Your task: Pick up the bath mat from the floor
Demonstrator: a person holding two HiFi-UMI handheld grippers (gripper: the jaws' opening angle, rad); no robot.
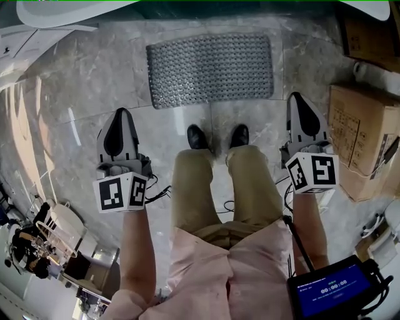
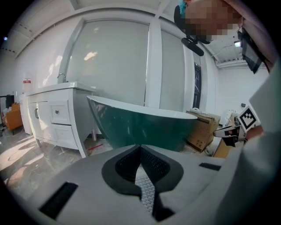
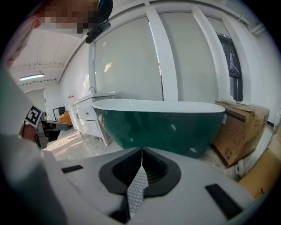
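Note:
The bath mat (image 1: pixel 210 67), grey with a bumpy texture, lies flat on the marble floor (image 1: pixel 81 87) just beyond the person's black shoes (image 1: pixel 197 136). My left gripper (image 1: pixel 120 114) hangs to the left of the legs, short of the mat's near left corner, shut and holding nothing. My right gripper (image 1: pixel 299 96) is level with the mat's near right corner, a little to its right, also shut and holding nothing. Both gripper views look level across the room, with the left gripper (image 2: pixel 140 147) and the right gripper (image 3: pixel 141 152) showing jaws pressed together. Neither gripper view shows the mat.
A dark green bathtub (image 2: pixel 145 125) with a white rim (image 1: pixel 69 11) stands beyond the mat. Cardboard boxes (image 1: pixel 365 137) are stacked on the right. A white vanity cabinet (image 2: pixel 57 115) stands on the left. A device with a blue screen (image 1: pixel 331 290) hangs at the person's waist.

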